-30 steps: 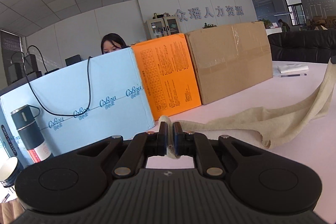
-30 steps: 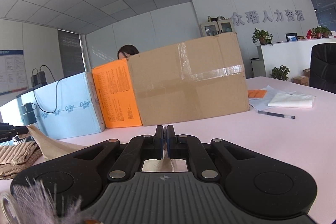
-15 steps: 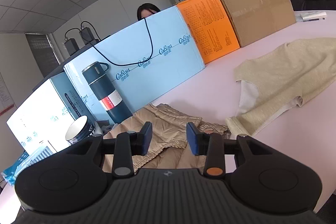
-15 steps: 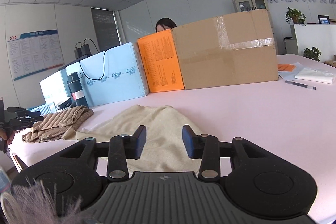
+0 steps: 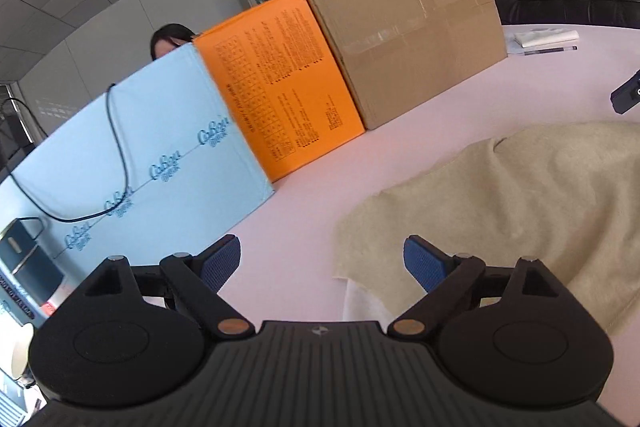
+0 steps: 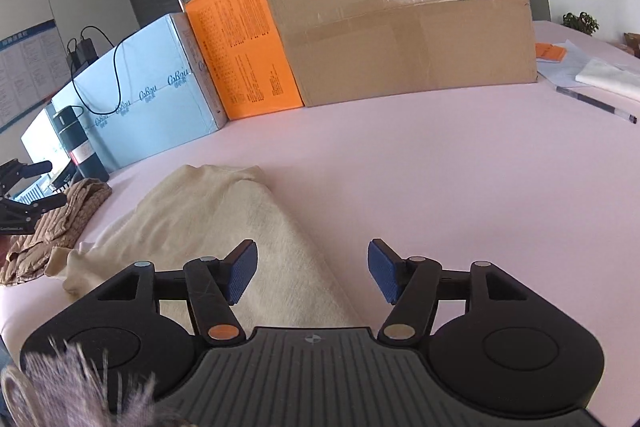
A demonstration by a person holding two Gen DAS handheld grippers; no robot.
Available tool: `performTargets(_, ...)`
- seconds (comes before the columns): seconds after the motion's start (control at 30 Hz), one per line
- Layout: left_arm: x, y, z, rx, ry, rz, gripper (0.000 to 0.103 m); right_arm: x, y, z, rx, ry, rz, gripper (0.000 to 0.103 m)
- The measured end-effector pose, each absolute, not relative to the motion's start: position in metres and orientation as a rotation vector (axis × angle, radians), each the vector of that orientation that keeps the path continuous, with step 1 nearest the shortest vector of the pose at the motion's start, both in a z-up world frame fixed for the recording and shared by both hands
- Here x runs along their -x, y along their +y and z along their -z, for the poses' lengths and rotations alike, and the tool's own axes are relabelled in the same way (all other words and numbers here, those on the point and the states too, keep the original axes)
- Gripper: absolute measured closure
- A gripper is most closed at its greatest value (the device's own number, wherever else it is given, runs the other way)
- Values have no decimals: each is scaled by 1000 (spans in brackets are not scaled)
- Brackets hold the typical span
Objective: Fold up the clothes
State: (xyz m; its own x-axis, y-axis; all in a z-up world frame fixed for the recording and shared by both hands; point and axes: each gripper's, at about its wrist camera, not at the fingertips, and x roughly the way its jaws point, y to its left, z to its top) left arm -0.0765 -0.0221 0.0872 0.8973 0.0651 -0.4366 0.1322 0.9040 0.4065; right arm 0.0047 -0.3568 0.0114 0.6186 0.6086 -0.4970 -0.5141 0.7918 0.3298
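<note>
1. A cream-beige, fuzzy knit garment lies loose on the pale pink tabletop. Its surface is soft and napped, with shallow rolling wrinkles rather than sharp creases.
2. In the left wrist view its near corner is turned up, showing a paler, whiter underside at the hem just ahead of the camera.
3. In the right wrist view the same garment runs from the near edge of the table away to a rounded, bunched end, with one long ridge-like fold down its length.
4. The left gripper has its blue-padded jaws spread wide and opening; the garment's corner lies below and between them, but neither pad presses on it.
5. The right gripper has its jaws about half apart and opening; the cloth's edge passes under the left pad, not gripped.
6. A crumpled tan quilted garment sits to the left of the cream one, touching its edge.
7. Behind stand a light blue carton, an orange printed box and a taped brown cardboard box in a row, with a dark flask at the blue carton's end.
</note>
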Motion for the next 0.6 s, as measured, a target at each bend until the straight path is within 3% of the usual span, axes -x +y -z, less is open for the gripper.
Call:
performTargets(0.17,-6,-56,-65,-405,560,105,15,-35,-328,-3,-93,711,-694,42)
performTargets(0.2,-10,-62,-62,-393,556,152,15,-37,-321,-2,-63,717,-703,50)
performTargets(0.23,-13,-69,-60,-382,553,199,15,-37,-314,-2,-26,719,-713,77)
performTargets(0.27,-16,-75,-57,-371,548,245,15,-37,-306,-1,12,720,-722,92)
performTargets(0.3,-15,-82,-56,-396,532,255,15,-34,-299,-2,51,700,-725,96)
performTargets(0.5,4,-99,-52,-508,463,300,15,66,-231,-14,549,413,-878,96)
performTargets(0.6,14,-85,-59,-496,452,287,15,92,-225,-11,503,504,-1067,94)
